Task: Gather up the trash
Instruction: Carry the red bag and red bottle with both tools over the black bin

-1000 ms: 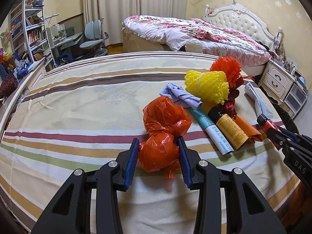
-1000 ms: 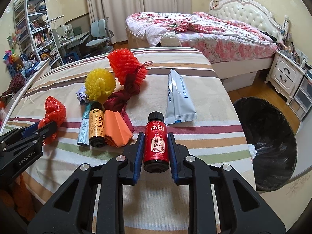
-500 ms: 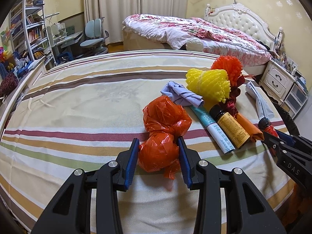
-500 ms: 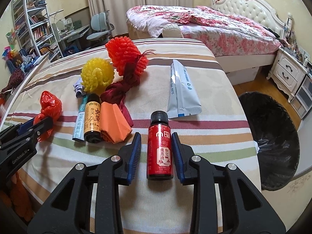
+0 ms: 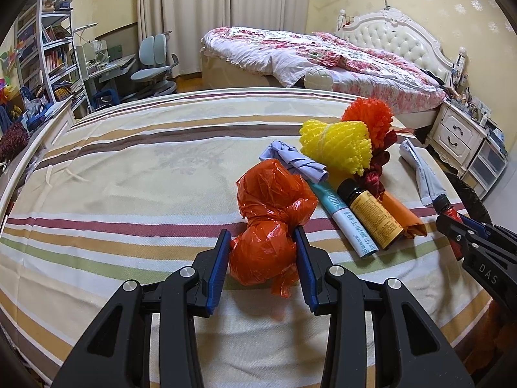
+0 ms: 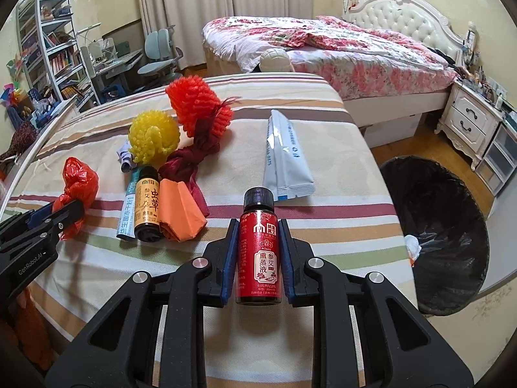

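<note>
Trash lies on a striped bed cover. My left gripper is shut on the lower knot of a crumpled orange-red plastic bag, which rests on the cover. My right gripper has its jaws closing, and the blue pads press both sides of a small red bottle with a black cap. In the left wrist view that bottle shows at the right edge. A black-lined trash bin stands on the floor to the right of the bed.
Between the grippers lie a yellow foam net, an orange foam net, a lilac cloth, a tube, an amber bottle and folded orange paper. A silver pouch lies further back.
My right gripper's jaws widened around the red bottle half a second ago and have now closed on it again. The left gripper and its bag have not moved.
</note>
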